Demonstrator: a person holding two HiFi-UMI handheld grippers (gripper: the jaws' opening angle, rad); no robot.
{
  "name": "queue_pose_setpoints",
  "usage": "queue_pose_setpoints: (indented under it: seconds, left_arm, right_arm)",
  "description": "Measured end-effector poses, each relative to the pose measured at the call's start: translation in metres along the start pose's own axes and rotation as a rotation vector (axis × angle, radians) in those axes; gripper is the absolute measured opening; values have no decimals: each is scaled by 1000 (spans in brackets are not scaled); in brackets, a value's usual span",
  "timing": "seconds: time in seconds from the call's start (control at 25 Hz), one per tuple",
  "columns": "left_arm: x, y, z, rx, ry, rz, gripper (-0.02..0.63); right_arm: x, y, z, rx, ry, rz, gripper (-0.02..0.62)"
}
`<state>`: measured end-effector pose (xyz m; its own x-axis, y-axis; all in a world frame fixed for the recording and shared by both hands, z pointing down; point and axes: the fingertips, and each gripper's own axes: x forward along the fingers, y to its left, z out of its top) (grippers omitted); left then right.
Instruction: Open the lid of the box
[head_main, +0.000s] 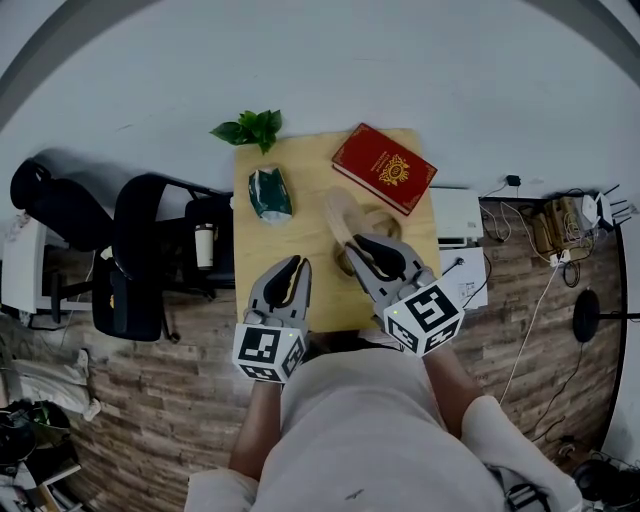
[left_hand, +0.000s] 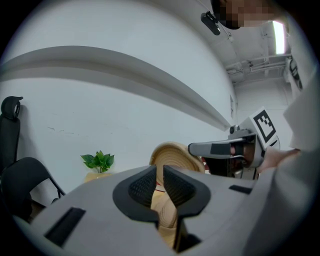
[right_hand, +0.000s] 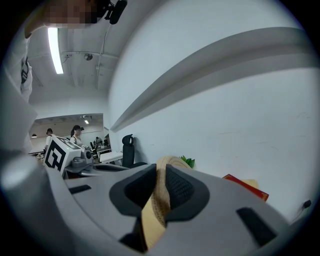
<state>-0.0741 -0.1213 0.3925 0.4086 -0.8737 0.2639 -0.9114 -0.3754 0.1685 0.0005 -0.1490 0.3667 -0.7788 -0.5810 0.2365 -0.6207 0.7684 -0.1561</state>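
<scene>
- Head view: one wooden table is carrying one round woven box. One red book is lying just behind the box, and one green pouch is lying to the box's left. One leafy plant is sitting at the far-left corner, well apart from the box.
- Two black chairs are standing left of the table, well apart from the box.
- One left gripper is reaching in at the box's left side. One right gripper is holding one woven lid tilted up on edge at the box's left side.
- Left gripper view: the two jaws are clenching the box's tan woven wall low between the pads. The lid is standing upright just behind that wall.
- Right gripper view: the two jaws are clamping the lid's edge, which is projecting above the pads. Two people are standing far off to the box's left.
</scene>
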Motion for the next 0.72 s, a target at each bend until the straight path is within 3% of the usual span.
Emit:
queue_pose_setpoints:
  seconds: [0.72]
  left_arm:
    - [8, 3, 5, 8, 3, -21, 15]
  right_arm:
    - [-8, -14, 1, 45, -12, -50, 58]
